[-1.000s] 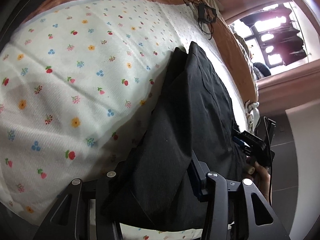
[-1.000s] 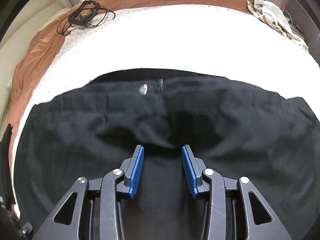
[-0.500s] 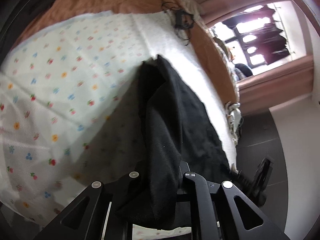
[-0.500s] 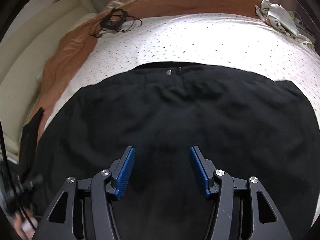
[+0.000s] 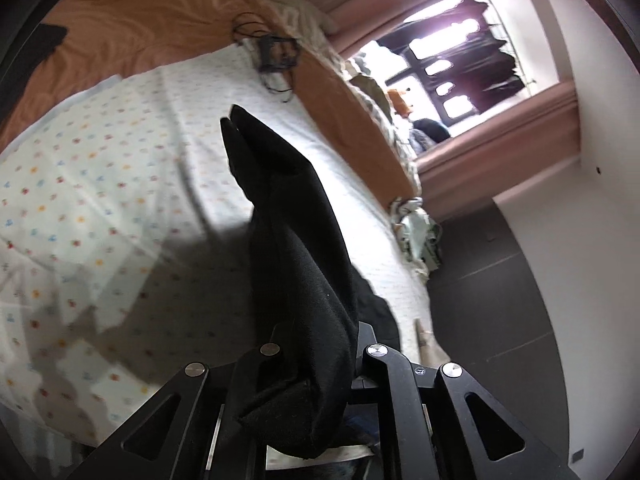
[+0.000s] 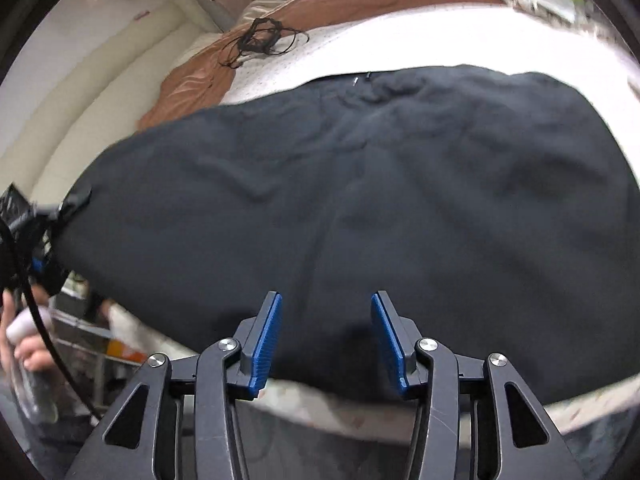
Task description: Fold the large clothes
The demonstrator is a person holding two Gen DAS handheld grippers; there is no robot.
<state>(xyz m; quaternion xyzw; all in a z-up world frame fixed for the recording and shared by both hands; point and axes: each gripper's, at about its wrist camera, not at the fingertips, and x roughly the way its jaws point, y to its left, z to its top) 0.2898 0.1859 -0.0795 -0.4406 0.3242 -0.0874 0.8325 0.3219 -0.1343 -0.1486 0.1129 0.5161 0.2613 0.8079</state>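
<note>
The black trousers (image 6: 400, 200) lie spread across the near part of the bed (image 6: 460, 44), waistband and its small button toward the far side, the cloth wrinkled and its near edge reaching the mattress edge. At the left end, the trousers (image 5: 296, 240) are gathered into a thick raised ridge that runs from the bed up into the left gripper (image 5: 316, 364); its fingers are closed tight on that bunch of fabric, which hides the pads. The right gripper (image 6: 326, 340) hovers just above the near edge of the trousers with its blue-padded fingers (image 6: 266, 340) wide apart and nothing between them. In the right wrist view the left gripper shows at the far left, gripped by a hand (image 6: 24, 336). The sheet (image 5: 100, 168) under the trousers is white with small coloured flowers, over an orange cover (image 5: 132, 20). A black tangle of cable (image 6: 260, 40) lies well beyond the trousers, where sheet meets cover. Beyond the bed is a window (image 5: 460, 64).
</note>
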